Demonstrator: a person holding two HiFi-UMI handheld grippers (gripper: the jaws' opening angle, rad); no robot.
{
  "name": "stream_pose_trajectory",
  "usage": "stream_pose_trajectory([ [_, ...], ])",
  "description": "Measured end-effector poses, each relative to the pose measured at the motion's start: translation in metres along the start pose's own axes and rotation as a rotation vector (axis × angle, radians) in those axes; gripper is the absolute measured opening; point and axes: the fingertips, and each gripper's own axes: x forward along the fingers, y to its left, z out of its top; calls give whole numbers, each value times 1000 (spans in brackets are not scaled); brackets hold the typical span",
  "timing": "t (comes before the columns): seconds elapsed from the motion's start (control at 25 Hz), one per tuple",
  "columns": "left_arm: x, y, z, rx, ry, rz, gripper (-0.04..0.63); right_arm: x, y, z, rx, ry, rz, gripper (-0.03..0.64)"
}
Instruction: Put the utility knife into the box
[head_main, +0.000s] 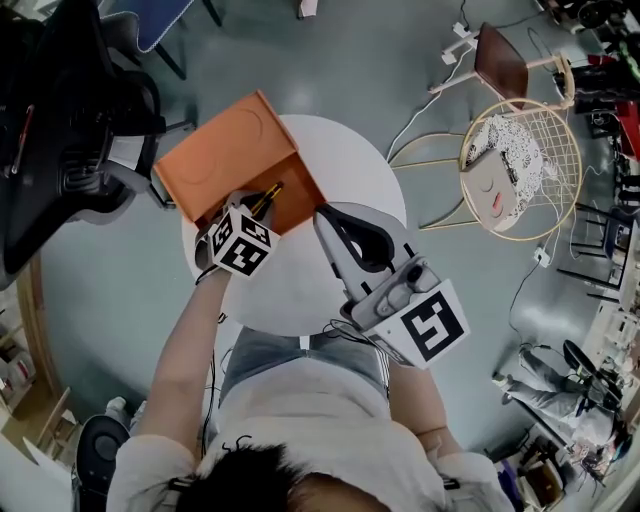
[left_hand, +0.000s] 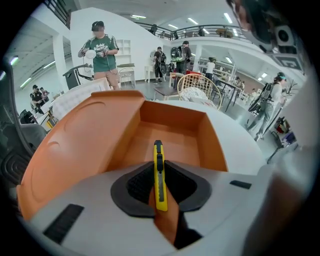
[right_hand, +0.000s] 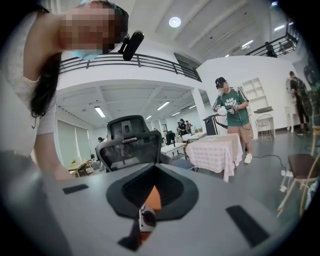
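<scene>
Clamped between the jaws of the left gripper (head_main: 244, 212): a yellow utility knife (left_hand: 158, 160), pads pressed flat on both its sides, black slider facing the camera. Tip out past the jaws and over the inside of the open orange box (left_hand: 214, 145), above the near edge, not lying on its floor. Lid (left_hand: 80, 145) laid open to the left. Box on a round white table (head_main: 345, 165).

Right gripper (head_main: 326, 218) just to the right of the box, over the same table. Jaws pressed together, nothing between them.

On the left marker cube (head_main: 240, 247) and right marker cube (head_main: 430, 325): black-and-white square patterns only. White print on the green shirt of a standing person (left_hand: 102, 52), too small to make out.

From the head view alone: both grippers at once and the round outline of the table. Also a wire chair (head_main: 545, 135) with a patterned cushion (head_main: 505, 165) to the right and a black office chair (head_main: 60, 130) to the left. The knife there only a thin dark sliver with a yellow edge.

From the left gripper view alone: the knife's yellow body and the floor of the box beyond it.

In the right gripper view: the office chair head-on, a table with a checked cloth (right_hand: 215, 150), and the person in green again.
</scene>
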Motion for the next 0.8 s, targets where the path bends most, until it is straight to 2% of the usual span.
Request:
stream_pose_trajectory([
  [0.24, -4, -3, 3, 37, -2, -7, 70, 0, 2, 2, -3, 2, 11, 8],
  [0.6, -20, -1, 11, 3, -56, -16, 73, 7, 13, 7, -20, 1, 47, 8],
  [0.8, -32, 4, 18, -13, -106, 20, 15, 9, 20, 10, -34, -1, 68, 8],
])
